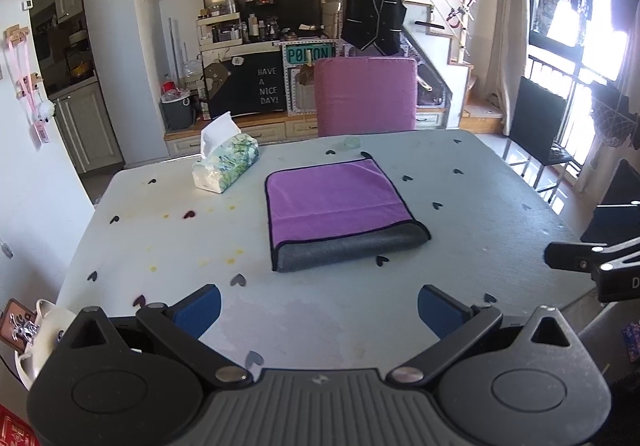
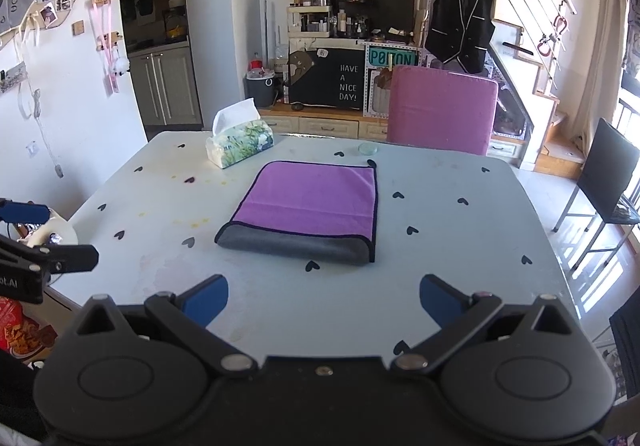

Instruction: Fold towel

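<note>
A purple towel (image 1: 332, 197) with a grey underside and dark trim lies folded flat in the middle of the pale table (image 1: 160, 238); its grey fold faces me. It also shows in the right wrist view (image 2: 312, 201). My left gripper (image 1: 319, 306) is open and empty, above the table's near edge, short of the towel. My right gripper (image 2: 324, 302) is open and empty, also near the front edge, short of the towel. The right gripper's tip shows at the right of the left wrist view (image 1: 580, 258).
A tissue pack (image 1: 224, 161) stands on the table at the back left of the towel. A small glass dish (image 2: 367, 148) sits near the far edge. A pink chair (image 1: 366, 97) stands behind the table and a black chair (image 2: 608, 177) to the right.
</note>
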Demonstrator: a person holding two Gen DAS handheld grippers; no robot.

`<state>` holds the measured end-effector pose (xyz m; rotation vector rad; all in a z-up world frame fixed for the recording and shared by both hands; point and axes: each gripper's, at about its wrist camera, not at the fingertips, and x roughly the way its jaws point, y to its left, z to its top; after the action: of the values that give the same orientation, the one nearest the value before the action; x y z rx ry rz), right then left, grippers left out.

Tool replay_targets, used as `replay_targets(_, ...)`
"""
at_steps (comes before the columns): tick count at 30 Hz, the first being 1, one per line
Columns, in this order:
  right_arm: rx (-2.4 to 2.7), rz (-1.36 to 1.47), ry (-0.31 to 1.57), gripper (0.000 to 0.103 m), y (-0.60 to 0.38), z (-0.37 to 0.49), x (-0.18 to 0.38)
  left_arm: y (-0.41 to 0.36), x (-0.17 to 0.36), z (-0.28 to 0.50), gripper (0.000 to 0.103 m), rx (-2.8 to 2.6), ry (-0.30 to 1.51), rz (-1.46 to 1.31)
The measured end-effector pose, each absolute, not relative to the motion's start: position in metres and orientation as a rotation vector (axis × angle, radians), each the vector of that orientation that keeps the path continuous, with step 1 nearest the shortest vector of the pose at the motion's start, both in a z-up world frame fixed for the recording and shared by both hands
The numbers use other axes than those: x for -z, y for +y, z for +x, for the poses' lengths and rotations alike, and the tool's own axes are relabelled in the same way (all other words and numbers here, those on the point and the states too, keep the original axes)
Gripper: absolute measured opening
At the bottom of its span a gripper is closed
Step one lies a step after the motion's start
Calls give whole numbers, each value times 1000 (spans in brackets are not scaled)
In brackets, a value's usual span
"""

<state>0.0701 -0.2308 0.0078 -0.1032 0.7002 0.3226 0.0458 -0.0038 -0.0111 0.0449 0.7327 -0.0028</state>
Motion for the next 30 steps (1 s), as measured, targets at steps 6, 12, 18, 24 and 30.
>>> replay_targets(6, -319, -110, 704, 102, -229, 92, 2, 0, 18, 69, 103, 12, 735, 26)
replay_targets(12, -328, -97, 714, 102, -227, 111, 16, -3, 35, 92, 103, 20, 755, 26)
replay_targets(18, -320, -69, 703, 102, -228, 129, 33, -1, 57, 114, 103, 4, 755, 4)
replay_targets(24, -300, -63, 678, 102, -229, 150, 54, 7, 79, 137, 103, -38, 741, -44)
replay_targets(30, -286, -103, 672, 102, -222, 167, 78, 12, 99, 157, 103, -65, 749, -56)
